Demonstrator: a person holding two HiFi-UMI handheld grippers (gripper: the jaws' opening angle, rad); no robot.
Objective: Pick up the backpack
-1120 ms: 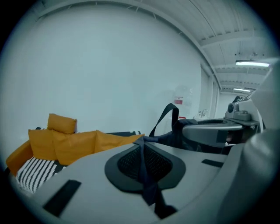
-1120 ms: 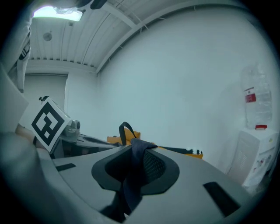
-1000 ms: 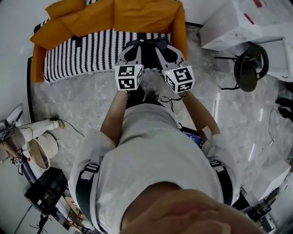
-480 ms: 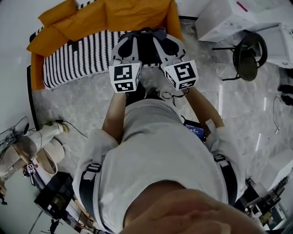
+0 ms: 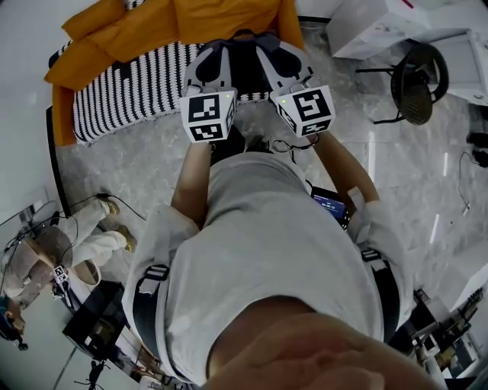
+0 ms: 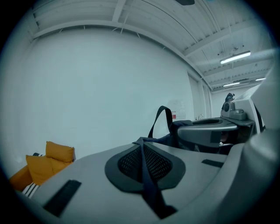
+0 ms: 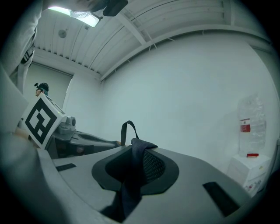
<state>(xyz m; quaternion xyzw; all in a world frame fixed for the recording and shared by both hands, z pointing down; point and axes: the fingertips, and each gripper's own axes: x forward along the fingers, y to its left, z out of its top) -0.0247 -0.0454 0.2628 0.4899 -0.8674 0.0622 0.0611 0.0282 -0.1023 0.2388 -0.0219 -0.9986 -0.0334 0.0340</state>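
The dark backpack (image 5: pixel 242 65) hangs between my two grippers in the head view, in front of the sofa. My left gripper (image 5: pixel 215 57) is shut on one of its dark straps (image 6: pixel 146 175), which runs down through the mesh-lined jaws. My right gripper (image 5: pixel 273 53) is shut on the other strap (image 7: pixel 130 173), a bunched dark band lying between its jaws. Past the left jaws I see the bag's dark blue top (image 6: pixel 175 131) and its carry loop (image 6: pixel 161 118). The same carry loop (image 7: pixel 127 129) stands up beyond the right jaws. Most of the bag's body is hidden behind the grippers.
An orange sofa (image 5: pixel 65 107) with a black-and-white striped seat cover (image 5: pixel 130 84) stands straight ahead. A black chair (image 5: pixel 415 76) and white boxes (image 5: pixel 374 23) are at the right. Cables and a pale fan-like device (image 5: pixel 91 236) lie at the left on the marble floor.
Both grippers have risen together with the backpack hanging from them; their marker cubes now look larger and sit higher in the head view. Both grips are unchanged.
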